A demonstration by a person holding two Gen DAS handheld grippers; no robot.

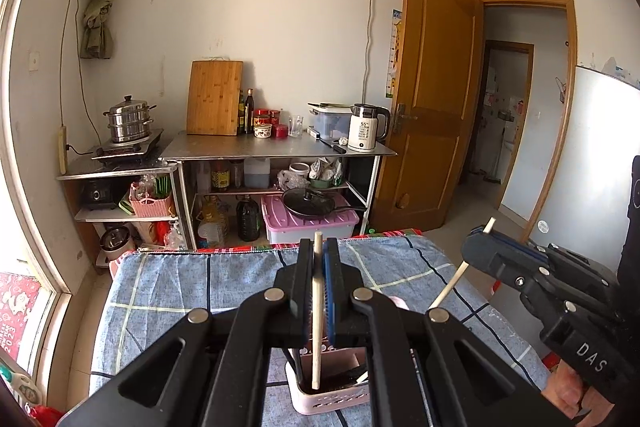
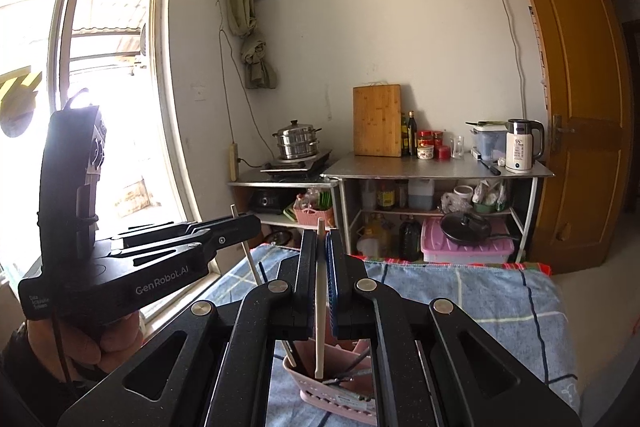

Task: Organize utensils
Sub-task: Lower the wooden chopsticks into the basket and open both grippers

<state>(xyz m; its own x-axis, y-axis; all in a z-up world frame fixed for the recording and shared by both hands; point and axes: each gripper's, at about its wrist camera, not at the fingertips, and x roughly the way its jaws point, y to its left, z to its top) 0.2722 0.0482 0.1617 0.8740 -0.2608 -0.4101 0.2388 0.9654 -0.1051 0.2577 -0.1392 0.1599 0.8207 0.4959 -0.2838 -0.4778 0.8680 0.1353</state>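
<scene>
Closest in, the left gripper (image 1: pixel 319 259) has its jaws pinching a pale chopstick (image 1: pixel 317 315), and the right gripper (image 2: pixel 321 251) pinches a second chopstick (image 2: pixel 320 307) the same way. Both sticks hang nearly upright, tips down over a pink slotted basket (image 1: pixel 332 401) on the blue checked tablecloth (image 1: pixel 192 279). Beyond, a steel table (image 1: pixel 276 147) carries a cutting board (image 1: pixel 215 98) and white kettle (image 1: pixel 366 128).

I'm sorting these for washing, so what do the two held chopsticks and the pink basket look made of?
Left chopstick: probably bamboo or wood; pale tan, matte. Right chopstick: possibly plastic or pale wood; whiter, smooth. Pink basket: plastic, by its moulded slotted wall and slight sheen.
</scene>
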